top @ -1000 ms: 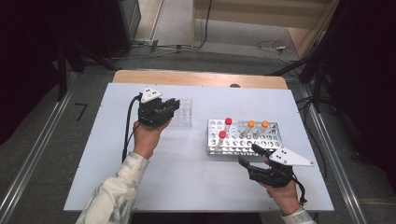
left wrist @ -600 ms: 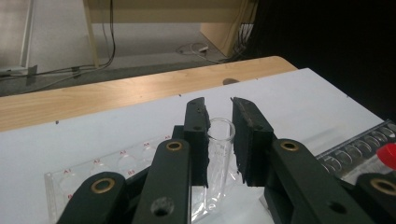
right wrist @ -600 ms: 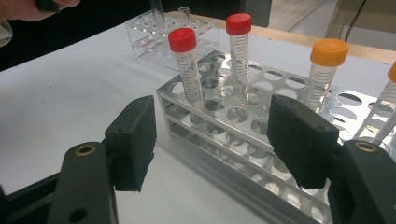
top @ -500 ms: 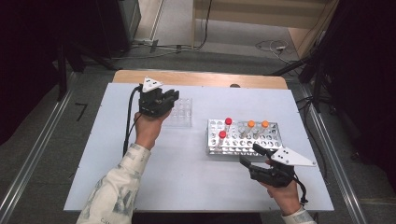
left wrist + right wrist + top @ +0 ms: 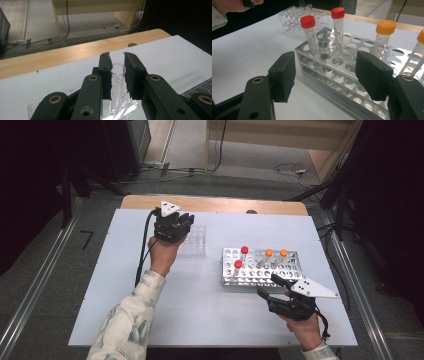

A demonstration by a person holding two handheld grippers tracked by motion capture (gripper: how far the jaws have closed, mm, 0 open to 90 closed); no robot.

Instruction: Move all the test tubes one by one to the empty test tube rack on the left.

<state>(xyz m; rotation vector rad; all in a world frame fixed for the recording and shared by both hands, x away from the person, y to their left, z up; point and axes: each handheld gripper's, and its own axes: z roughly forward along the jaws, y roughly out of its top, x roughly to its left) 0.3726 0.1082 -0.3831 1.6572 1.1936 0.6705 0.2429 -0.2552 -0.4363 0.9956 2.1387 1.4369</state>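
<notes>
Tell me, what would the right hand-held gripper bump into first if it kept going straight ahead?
Probably the shiny metal tube rack. The right hand-held gripper has open jaws aimed at the rack's near corner, below the red-capped clear tube. How much gap remains is hard to judge.

Left gripper [image 5: 172, 226] fingers [image 5: 105, 72] pinched nearly together; right gripper [image 5: 272, 287] fingers [image 5: 283, 75] spread wide.

text: none legible | red-capped tube [image 5: 311, 37]: graduation marks, digits unreadable | clear rack [image 5: 295, 18]: red print, blurred

hidden: glass tube [image 5: 117, 82] lower end, behind jaws | cut off: rightmost orange-capped tube [image 5: 420, 50]
</notes>
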